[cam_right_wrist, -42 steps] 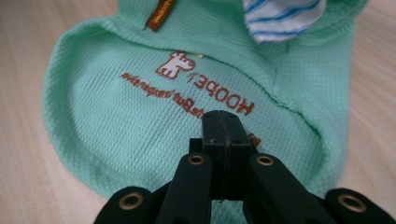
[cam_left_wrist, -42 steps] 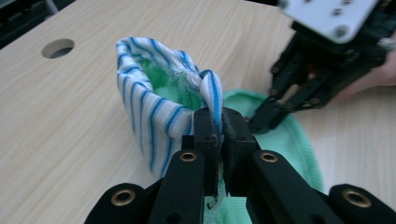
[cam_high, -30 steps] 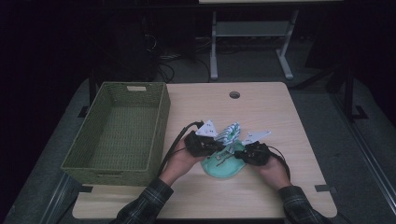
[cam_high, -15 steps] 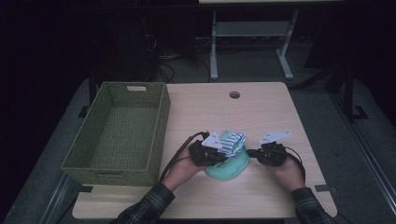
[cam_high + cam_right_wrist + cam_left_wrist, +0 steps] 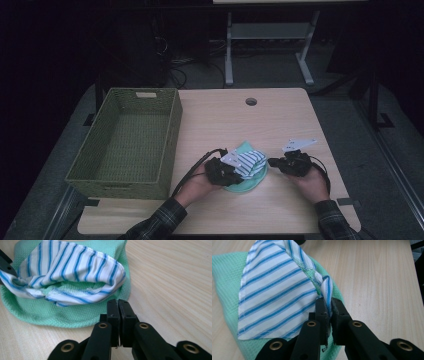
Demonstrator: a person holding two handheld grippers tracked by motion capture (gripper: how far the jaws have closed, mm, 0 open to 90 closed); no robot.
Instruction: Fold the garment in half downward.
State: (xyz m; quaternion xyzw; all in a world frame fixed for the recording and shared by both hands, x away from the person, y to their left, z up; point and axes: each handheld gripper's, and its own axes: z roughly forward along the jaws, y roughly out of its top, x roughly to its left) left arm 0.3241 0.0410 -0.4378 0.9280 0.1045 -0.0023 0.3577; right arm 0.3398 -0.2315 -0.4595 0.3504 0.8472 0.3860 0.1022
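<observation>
Left jaws pinching striped cloth (image 5: 279,287) over green cloth (image 5: 227,277).

Left gripper (image 5: 329,312): jaws clamped on a twisted edge of the striped cloth (image 5: 274,297)
Striped cloth: white with blue stripes, fanning up and left from the jaws
Green cloth (image 5: 227,285): beneath the striped cloth, touching it
Table (image 5: 382,285): bare wood, right of the jaws
</observation>
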